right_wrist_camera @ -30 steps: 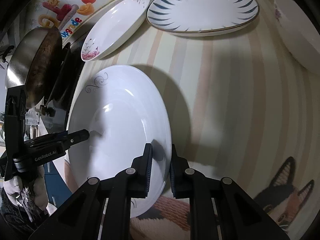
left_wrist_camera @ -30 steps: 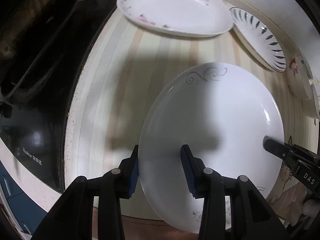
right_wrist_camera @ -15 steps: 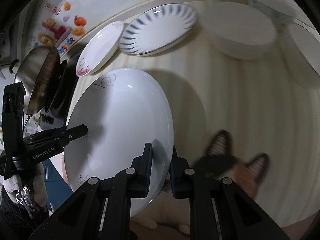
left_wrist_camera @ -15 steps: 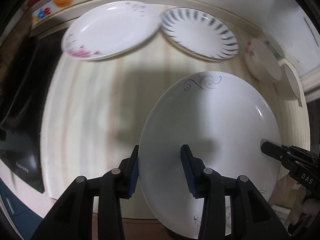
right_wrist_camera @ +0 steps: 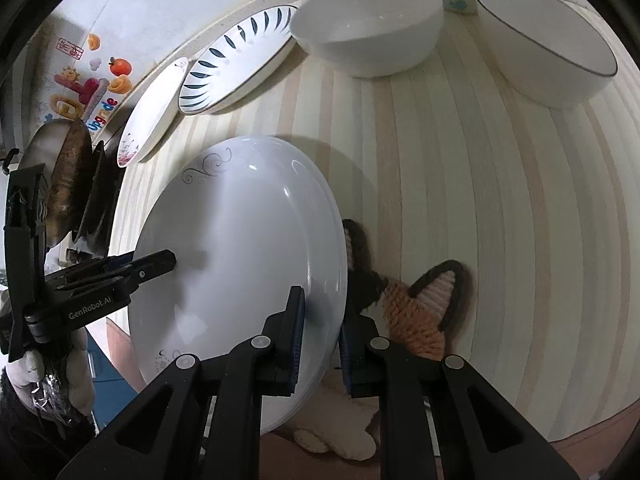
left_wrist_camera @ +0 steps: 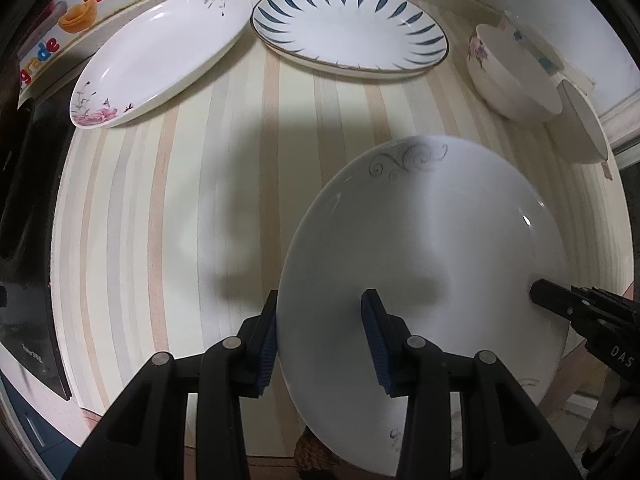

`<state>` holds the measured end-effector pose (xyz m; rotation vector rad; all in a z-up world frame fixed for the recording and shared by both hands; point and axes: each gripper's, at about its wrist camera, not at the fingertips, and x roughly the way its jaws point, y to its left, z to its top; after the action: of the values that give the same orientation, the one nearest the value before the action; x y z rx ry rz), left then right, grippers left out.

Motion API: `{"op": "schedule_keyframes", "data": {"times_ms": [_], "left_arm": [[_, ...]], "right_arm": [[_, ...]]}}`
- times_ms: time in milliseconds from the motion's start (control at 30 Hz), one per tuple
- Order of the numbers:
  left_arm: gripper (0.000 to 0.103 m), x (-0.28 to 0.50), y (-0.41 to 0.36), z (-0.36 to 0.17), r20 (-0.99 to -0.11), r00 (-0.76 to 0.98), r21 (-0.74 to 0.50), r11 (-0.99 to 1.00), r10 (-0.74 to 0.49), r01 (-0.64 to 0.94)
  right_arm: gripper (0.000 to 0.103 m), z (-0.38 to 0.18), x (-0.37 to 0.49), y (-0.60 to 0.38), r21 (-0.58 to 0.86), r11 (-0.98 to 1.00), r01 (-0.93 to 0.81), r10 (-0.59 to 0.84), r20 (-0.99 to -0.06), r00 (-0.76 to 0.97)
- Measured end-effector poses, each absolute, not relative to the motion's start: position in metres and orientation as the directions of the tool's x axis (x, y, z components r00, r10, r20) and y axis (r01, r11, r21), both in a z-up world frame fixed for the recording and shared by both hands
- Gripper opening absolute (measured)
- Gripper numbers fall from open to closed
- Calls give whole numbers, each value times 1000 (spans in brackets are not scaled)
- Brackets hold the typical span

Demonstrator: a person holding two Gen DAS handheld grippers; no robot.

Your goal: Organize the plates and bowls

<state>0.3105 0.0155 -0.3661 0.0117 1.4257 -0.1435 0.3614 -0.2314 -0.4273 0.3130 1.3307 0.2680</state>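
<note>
Both grippers stay clamped on opposite rims of the scroll-patterned white plate (left_wrist_camera: 432, 264), the left gripper (left_wrist_camera: 320, 344) on one edge and the right gripper (right_wrist_camera: 320, 344) on the other, holding it above the striped counter (left_wrist_camera: 168, 208). Compared with a second ago, the plate has travelled sideways away from the stove: the blue-leaf plate (left_wrist_camera: 352, 28) now sits centred ahead, and two white bowls (right_wrist_camera: 372, 28) have come fully into sight.

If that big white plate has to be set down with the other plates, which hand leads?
Probably left: the left claw grips the white scroll-patterned plate's rim nearest the blue-leaf plate; the right claw pinches the opposite rim.
</note>
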Motion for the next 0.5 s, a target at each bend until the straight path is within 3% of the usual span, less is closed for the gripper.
{"op": "schedule_keyframes", "data": {"times_ms": [500], "left_arm": [[37, 335, 9, -377, -989, 134, -54, 993, -68, 109]], "right_arm": [[19, -436, 364, -225, 363, 932, 15, 352, -912, 208]]}}
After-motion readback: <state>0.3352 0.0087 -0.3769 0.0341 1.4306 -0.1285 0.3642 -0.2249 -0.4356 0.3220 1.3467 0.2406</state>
